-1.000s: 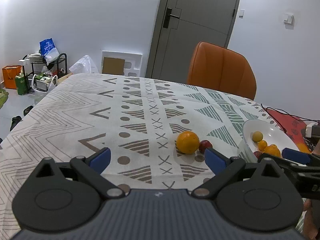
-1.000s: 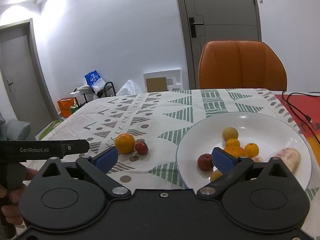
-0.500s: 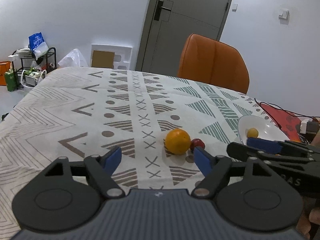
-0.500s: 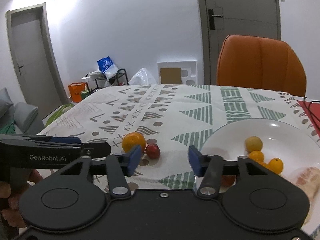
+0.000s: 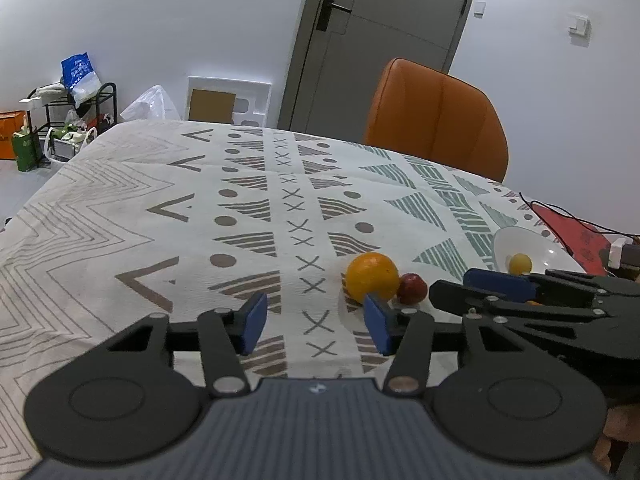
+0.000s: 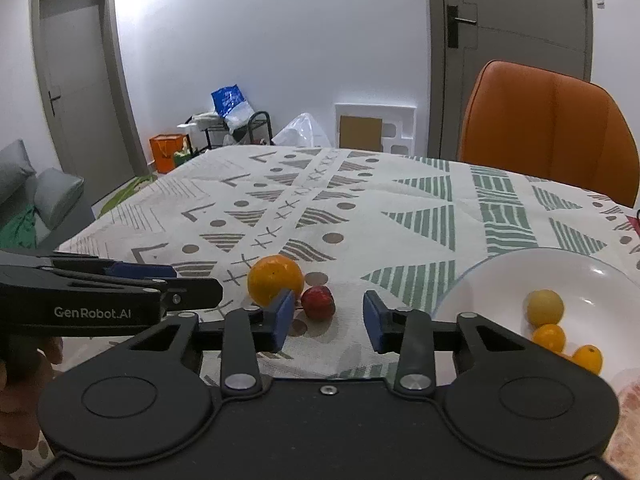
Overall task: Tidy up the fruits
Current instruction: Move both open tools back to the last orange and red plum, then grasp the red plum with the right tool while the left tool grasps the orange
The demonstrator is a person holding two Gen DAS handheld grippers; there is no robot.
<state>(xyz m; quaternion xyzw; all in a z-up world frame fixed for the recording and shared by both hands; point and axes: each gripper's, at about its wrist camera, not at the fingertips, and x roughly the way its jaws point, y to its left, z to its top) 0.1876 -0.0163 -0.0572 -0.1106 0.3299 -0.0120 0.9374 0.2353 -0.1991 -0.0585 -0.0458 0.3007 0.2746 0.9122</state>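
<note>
With both claws gaping and empty, ease the right claw [image 6: 325, 318] forward to straddle the small red round fruit [image 6: 318, 302] touching the big orange [image 6: 275, 279] on the patterned-cloth counter [image 6: 360, 208], clenching gently, then over to the white bowl [image 6: 476, 280], left claw [image 5: 312, 320] idle

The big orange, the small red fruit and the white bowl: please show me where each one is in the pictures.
big orange [image 6: 274, 284], right wrist view, middle of its peel.
small red fruit [image 6: 318, 303], right wrist view, centre of its front.
white bowl [image 6: 500, 276], right wrist view, bare inner wall near the rim.
</note>
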